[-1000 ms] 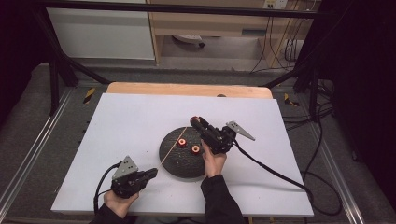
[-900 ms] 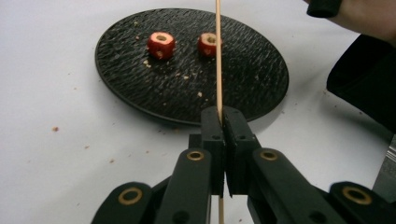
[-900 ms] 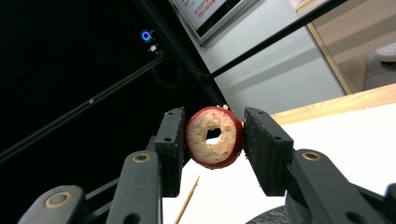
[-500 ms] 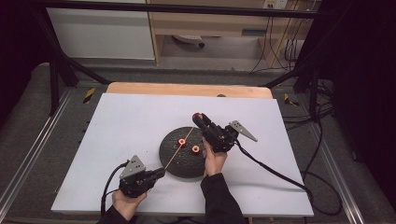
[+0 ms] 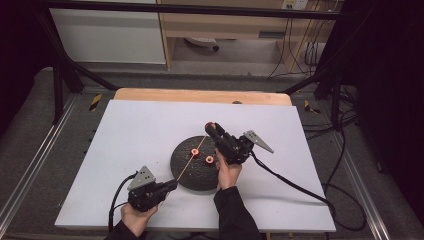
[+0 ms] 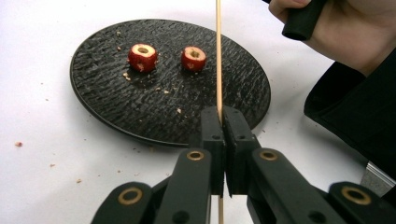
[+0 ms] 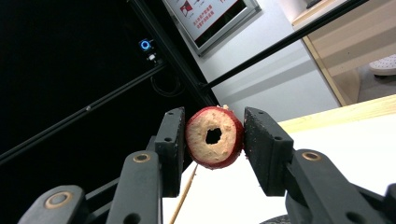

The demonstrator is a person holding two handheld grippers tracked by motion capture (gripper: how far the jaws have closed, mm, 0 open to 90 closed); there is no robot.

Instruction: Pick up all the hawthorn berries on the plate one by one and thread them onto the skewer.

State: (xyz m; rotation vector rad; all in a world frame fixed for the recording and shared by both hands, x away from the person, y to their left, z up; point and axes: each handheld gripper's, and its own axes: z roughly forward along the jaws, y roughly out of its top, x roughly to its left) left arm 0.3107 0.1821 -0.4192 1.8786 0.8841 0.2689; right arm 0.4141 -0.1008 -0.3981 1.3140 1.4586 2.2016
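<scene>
The table [image 5: 125, 145] is white, with a bare wooden strip along its far edge. On it, a little toward the person's side of the middle, lies a round black plate [image 5: 187, 175] with a rough, ridged face. Crumbs are scattered over the plate and on the table beside it.

The right claw [image 5: 212, 126] is raised over the far right edge of the plate, tilted up and away from the person. Its jaws are clamped on a red fruit slice [image 7: 214, 136], gripping it by the skin on both sides; the pale cut face with its cored hole looks straight at the right gripper view's camera.

The left claw [image 5: 172, 184] sits low at the near left of the plate, just above the table. Its jaws are pressed together on a thin wooden skewer [image 6: 218, 56], held near its lower end. From there the skewer slants up across the plate toward the held slice, and its tip appears to reach the back of the slice.

Two more cored slices rest on the plate, one on the left [image 6: 143, 57] and one on the right [image 6: 193, 58], near each other but apart, holes facing up.
</scene>
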